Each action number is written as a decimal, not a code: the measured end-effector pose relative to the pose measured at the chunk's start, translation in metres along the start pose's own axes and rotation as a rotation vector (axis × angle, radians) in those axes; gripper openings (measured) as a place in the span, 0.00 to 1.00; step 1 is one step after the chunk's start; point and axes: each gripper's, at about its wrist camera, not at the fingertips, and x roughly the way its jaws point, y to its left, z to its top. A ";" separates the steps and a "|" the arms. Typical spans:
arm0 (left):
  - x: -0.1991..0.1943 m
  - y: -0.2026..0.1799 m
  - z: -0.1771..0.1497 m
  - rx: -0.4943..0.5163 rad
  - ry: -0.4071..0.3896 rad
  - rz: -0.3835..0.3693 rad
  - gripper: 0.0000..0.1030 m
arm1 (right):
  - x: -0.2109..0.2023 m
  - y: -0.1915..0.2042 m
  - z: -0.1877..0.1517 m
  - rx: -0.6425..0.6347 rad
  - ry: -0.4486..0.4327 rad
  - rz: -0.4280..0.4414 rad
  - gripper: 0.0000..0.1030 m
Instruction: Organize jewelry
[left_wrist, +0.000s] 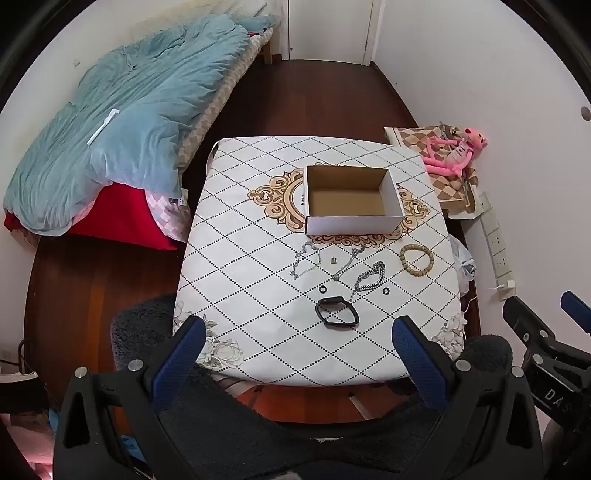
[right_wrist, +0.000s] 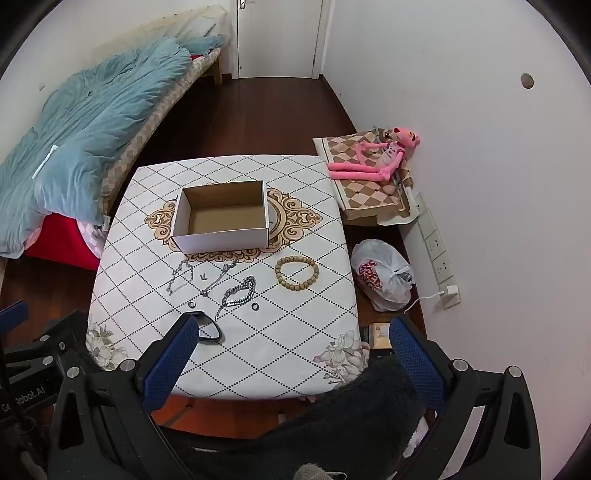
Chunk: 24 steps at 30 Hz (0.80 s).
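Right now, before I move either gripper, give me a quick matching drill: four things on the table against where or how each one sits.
1 cardboard box
2 wooden bead bracelet
3 black band
4 silver curb chain

a nearest the grippers
b empty, at the table's middle
c right end of the row
d between two small black rings

Pairs: 1-b, 2-c, 3-a, 4-d

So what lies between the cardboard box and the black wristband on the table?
Thin silver chains, a tiny clasp-like piece, a chunky silver bracelet and a small black ring lie between box and wristband, clearest in the left wrist view.
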 end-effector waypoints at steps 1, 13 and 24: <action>0.000 0.000 0.000 0.001 -0.001 0.002 1.00 | 0.000 -0.001 0.000 0.005 0.003 0.009 1.00; 0.000 -0.003 -0.001 0.016 -0.003 0.017 1.00 | 0.007 -0.009 0.000 0.005 0.018 0.009 1.00; 0.001 -0.004 -0.002 0.021 -0.001 0.019 1.00 | 0.006 -0.004 -0.002 0.010 0.029 0.007 1.00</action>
